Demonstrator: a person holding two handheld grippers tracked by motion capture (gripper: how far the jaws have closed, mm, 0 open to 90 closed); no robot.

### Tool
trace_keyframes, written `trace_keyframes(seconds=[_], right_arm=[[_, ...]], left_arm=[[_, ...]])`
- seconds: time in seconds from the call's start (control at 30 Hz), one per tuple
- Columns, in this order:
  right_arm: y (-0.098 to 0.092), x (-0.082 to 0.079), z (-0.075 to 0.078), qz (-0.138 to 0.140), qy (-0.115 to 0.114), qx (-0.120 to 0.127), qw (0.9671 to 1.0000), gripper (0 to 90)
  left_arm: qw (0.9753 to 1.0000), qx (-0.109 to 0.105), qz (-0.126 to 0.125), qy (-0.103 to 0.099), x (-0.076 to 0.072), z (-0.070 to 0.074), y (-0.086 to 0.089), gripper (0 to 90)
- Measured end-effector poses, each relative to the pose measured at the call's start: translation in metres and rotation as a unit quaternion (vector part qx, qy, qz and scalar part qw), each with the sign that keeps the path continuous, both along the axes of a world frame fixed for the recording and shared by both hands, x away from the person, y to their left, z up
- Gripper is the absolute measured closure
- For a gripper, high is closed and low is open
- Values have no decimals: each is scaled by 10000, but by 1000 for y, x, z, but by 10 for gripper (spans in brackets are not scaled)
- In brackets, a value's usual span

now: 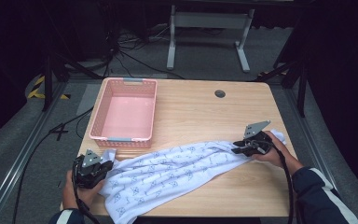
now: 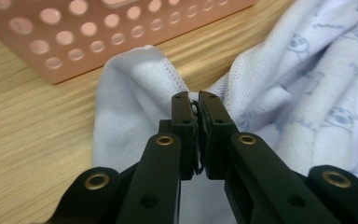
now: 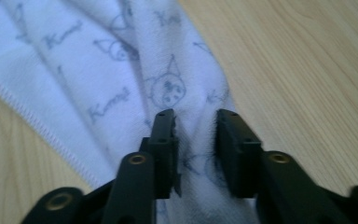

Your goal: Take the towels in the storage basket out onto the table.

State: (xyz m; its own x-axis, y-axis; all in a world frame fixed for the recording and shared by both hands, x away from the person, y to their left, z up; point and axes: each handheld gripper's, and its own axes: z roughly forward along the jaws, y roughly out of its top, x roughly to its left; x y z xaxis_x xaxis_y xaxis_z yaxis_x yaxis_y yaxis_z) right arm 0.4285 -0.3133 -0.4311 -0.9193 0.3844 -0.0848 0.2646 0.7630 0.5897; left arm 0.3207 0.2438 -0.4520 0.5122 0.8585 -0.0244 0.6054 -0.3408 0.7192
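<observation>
The wooden table (image 1: 200,112) carries everything, and the pink basket (image 1: 126,112) at its far left serves as the marker for the rest. Next in size is the white printed garment (image 1: 177,168), which lies stretched in a long band from just in front of the basket's near wall, running away to the right across the table and hanging a little over the near edge; it looks pulled out lengthwise, probably so it can be straightened or folded before going into the basket, which stands empty with its open top ready. The left gripper (image 1: 93,169) sits just in front of the basket's near left corner, its jaws pressed together on a stitched hem of the garment, as the left gripper view makes plain (image 2: 198,135); that pinch anchors this end. The right gripper (image 1: 251,145) is well to the right of the basket, at the cloth's other end, and its jaws stand somewhat apart with a fold of fabric bunched between them (image 3: 196,149); whether they truly clamp it I cannot tell, since the picture is blurred there. Holding both ends keeps the cloth taut between the hands
</observation>
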Motion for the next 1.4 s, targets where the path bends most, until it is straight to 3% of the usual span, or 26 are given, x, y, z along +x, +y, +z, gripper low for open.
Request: trace_keyframes(seconds=[0.03,0.1,0.2,0.27,0.33,0.43,0.47,0.53,0.63,0.7,0.77,0.83,0.9,0.93,0.97,1.0,1.03,1.07,1.1,1.13,1.17,1.2,1.27,1.3,1.33,1.4], right_arm=[[-1,-8,2,232,58,18,9997,775],[-1,-19,3,457,-80,-11,9989,783],[-3,-38,9,616,-331,97,9975,823],[-4,-43,14,611,-462,153,9969,844],[-11,-51,31,376,-779,609,9944,864],[-15,-52,43,61,-1070,852,9906,871],[-15,-52,43,61,-1070,852,9906,871],[-16,-54,49,-39,-1237,1044,9868,872],[-14,-66,56,483,-1340,1257,9818,872],[-8,-81,56,1245,-1129,1270,9776,871],[1,-94,49,1725,-953,887,9764,870],[9,-108,35,2241,-648,499,9711,870],[10,-112,30,2325,-530,440,9702,870],[13,-120,18,2514,-292,176,9673,869],[13,-125,5,2483,-99,-12,9686,865],[13,-125,5,2483,-99,-12,9686,865],[12,-125,0,2470,18,-89,9690,857],[10,-126,-6,2384,102,-197,9709,761],[8,-125,-6,2249,58,-131,9743,692],[8,-125,-6,2249,58,-131,9743,692],[3,-123,1,2019,-38,84,9794,620],[3,-123,1,2019,-38,84,9794,620],[-6,-119,12,1777,-170,385,9832,574],[-10,-118,19,1628,-278,500,9850,545],[-15,-114,29,1285,-487,619,9886,502],[-23,-104,43,491,-766,882,9919,498]], left_arm=[[9999,54,108,44,1,-1,4,858],[9996,75,228,138,1,-1,7,858],[9993,124,350,83,2,-1,9,858],[9993,72,375,46,1,0,8,849],[9998,-63,184,-57,0,3,5,829],[9998,-87,117,-149,1,5,-2,825],[9998,-87,117,-149,1,5,-2,844],[9998,55,98,-173,1,6,-4,854],[9997,69,211,-136,3,4,-1,862],[9994,77,329,-76,3,3,4,864],[9990,63,432,-51,2,2,10,864],[9987,-5,511,-30,-1,1,16,865],[9985,-25,552,8,-4,0,23,864],[9983,-63,585,38,-7,-1,26,864],[9977,-52,668,80,-11,-4,32,864],[9977,-52,668,80,-11,-4,32,861],[9973,-184,705,72,-14,-7,35,861],[9972,-262,694,90,-17,-8,37,842],[9975,-281,640,76,-18,-7,37,831],[9975,-281,640,76,-18,-7,37,820],[9983,-359,446,-57,-20,-5,32,807],[9983,-359,446,-57,-20,-5,32,788],[9987,-455,186,-164,-21,-2,25,761],[9983,-532,-81,-243,-21,0,19,730],[9983,-459,-215,-287,-21,1,15,685],[9978,-346,-460,-328,-20,4,5,608]])
